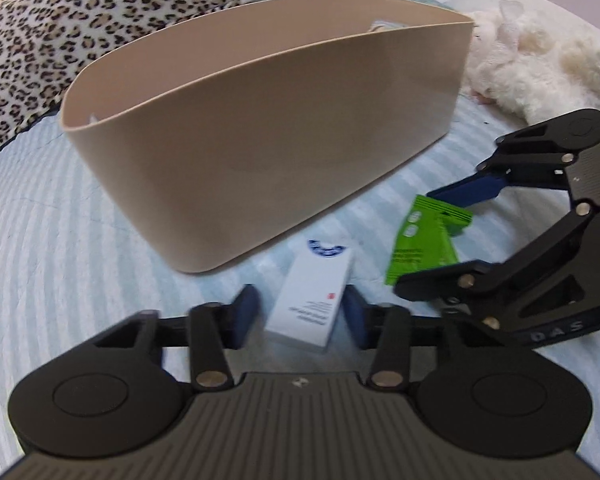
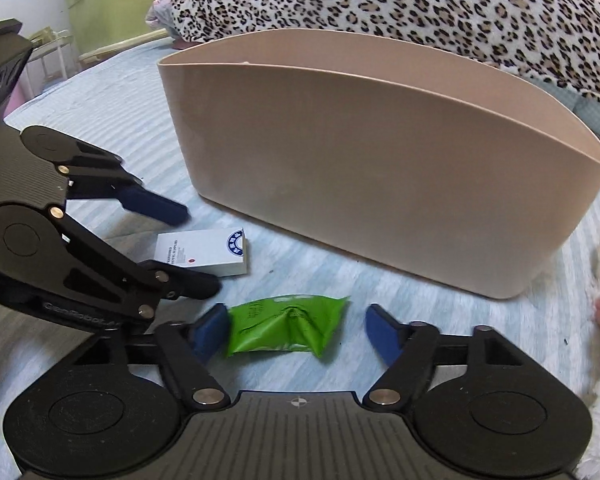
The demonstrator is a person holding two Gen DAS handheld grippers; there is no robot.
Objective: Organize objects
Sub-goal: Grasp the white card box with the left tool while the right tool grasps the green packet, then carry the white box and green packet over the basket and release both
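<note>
Where the two tools meet low over the bed, each pair of tongs straddles one item. Left tongs (image 1: pixel 302 314): spread apart, one blue pad on either side of a white box (image 1: pixel 312 300), neither pad clearly touching it; the placement suggests a grasp across the box's narrow width. Right tongs (image 2: pixel 294 334): spread wider, bracketing a crumpled green packet (image 2: pixel 286 326); the left pad sits just beside the packet's end, the right pad well clear. Nothing is lifted.

Both items lie flat on the pale striped bedcover (image 1: pixel 60 240), side by side and just in front of a tall tan bin (image 1: pixel 268 152), whose open top faces up, presumably the destination for loose objects. Something pale shows inside near the far rim; it cannot be identified.

Beyond the bin: a leopard-print blanket (image 2: pixel 440 12) heaped along the back, and a white plush toy (image 1: pixel 540 60) to the bin's right.
</note>
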